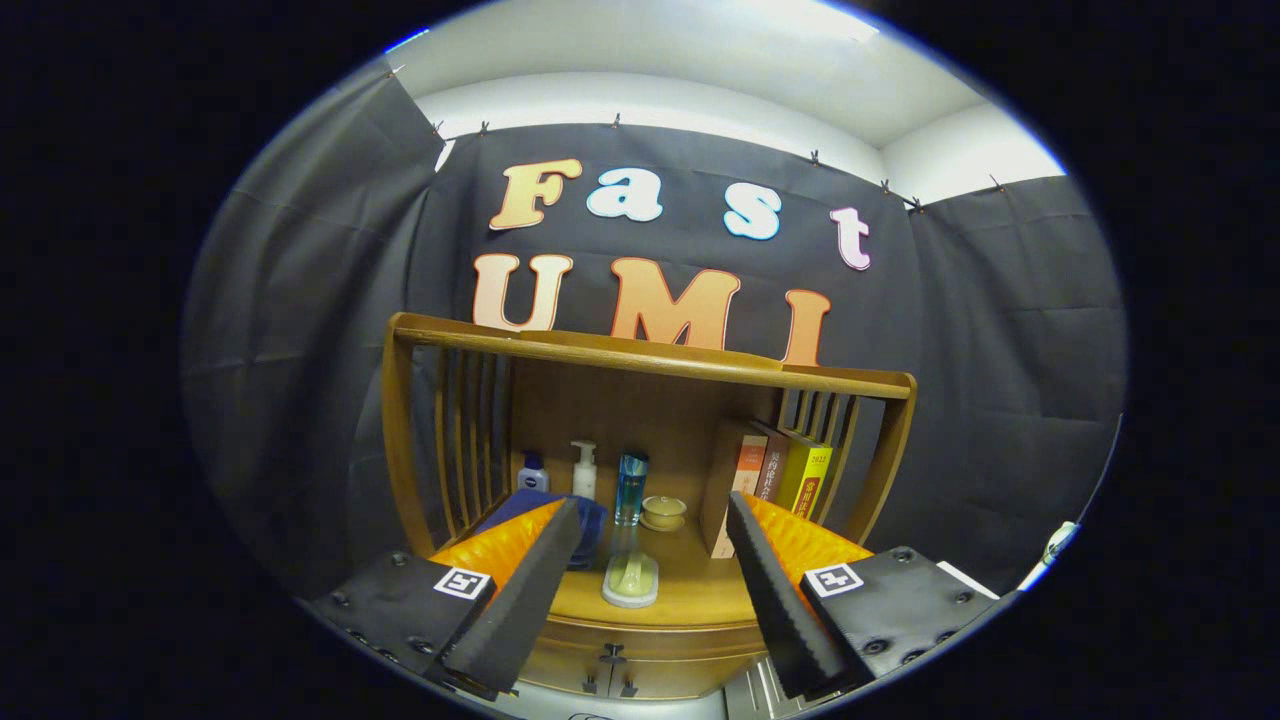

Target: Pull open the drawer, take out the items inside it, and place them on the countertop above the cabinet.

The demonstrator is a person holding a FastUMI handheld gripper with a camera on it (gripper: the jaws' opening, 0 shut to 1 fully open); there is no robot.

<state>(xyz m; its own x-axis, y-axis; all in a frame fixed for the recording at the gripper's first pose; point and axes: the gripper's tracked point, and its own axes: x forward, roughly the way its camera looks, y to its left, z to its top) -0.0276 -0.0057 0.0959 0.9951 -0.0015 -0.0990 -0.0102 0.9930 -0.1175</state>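
Fingers of the gripper stand spread wide with nothing between them, hovering before the wooden cabinet. Its drawer sits shut just below the countertop, where a pale dish, bottles and books stand beyond the fingertips.

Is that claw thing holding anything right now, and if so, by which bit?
Nothing is held. The gripper is open, its fingers spread apart with only air between them. Beyond them, a small pale dish sits untouched on the wooden countertop.
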